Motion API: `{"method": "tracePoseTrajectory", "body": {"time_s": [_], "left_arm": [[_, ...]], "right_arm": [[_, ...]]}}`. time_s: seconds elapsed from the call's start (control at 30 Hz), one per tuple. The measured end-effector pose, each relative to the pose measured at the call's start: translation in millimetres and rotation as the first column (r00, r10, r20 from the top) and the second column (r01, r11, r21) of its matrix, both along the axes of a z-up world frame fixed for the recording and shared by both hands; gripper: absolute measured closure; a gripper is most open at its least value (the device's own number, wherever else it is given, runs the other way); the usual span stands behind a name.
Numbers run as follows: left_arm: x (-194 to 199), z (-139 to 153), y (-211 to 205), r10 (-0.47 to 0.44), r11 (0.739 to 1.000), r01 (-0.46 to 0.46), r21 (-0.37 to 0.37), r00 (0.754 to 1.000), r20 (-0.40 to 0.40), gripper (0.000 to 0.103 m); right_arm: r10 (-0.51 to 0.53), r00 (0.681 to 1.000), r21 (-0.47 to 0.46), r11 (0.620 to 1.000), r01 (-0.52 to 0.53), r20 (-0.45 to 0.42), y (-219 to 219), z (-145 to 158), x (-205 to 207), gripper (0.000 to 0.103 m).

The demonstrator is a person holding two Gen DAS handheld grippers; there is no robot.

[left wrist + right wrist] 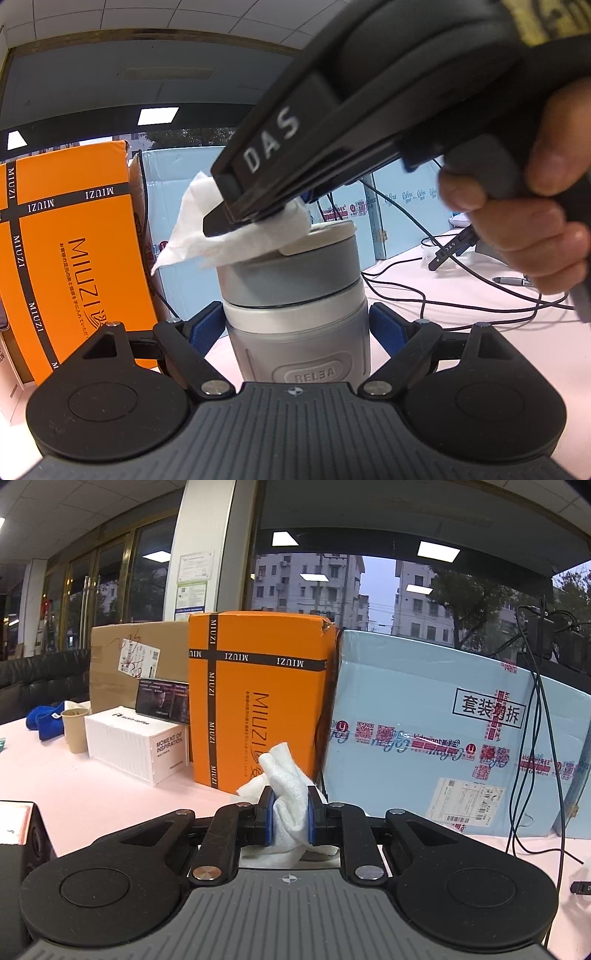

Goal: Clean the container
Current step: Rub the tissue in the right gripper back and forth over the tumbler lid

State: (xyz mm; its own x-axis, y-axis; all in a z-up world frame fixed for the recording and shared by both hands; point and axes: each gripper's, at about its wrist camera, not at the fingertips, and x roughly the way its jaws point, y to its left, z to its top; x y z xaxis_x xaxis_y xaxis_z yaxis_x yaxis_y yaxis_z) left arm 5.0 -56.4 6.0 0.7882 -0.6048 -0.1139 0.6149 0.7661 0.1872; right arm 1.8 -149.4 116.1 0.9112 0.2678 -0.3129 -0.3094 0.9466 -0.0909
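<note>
A grey cup [295, 325] with a lid [314, 240], marked RELEA, stands upright on the pink table. My left gripper [295, 326] is shut on its body, blue pads against both sides. In the left wrist view my right gripper [236, 221] reaches in from the upper right, held by a hand [524, 221], and presses a white tissue [236, 236] on the lid's top. In the right wrist view the right gripper [290, 812] is shut on the crumpled tissue [286, 794]; the cup is hidden beneath it.
An orange MIUZI box [70, 251] [258, 701] and a light blue carton [443, 738] stand close behind the cup. A white box [136, 742], a paper cup [75, 729] and a brown carton [133, 664] sit at left. Cables [461, 295], a marker [511, 280] and another tool [450, 251] lie at right.
</note>
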Motion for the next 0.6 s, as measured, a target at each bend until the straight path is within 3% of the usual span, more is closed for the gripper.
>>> {"method": "tracePoseTrajectory", "body": {"time_s": [0.27, 0.6], "left_arm": [[0.5, 0.6, 0.1, 0.000, 1.000, 0.000, 0.004, 1.000, 0.001, 0.020], [1.5, 0.7, -0.6, -0.004, 1.000, 0.004, 0.009, 1.000, -0.006, 0.020]], "right_arm": [[-0.058, 0.998, 0.017, 0.998, 0.058, 0.005, -14.2, -1.1, 9.4, 0.088], [-0.072, 0.997, 0.017, 0.997, 0.072, 0.000, -34.0, -0.4, -12.2, 0.088]]}}
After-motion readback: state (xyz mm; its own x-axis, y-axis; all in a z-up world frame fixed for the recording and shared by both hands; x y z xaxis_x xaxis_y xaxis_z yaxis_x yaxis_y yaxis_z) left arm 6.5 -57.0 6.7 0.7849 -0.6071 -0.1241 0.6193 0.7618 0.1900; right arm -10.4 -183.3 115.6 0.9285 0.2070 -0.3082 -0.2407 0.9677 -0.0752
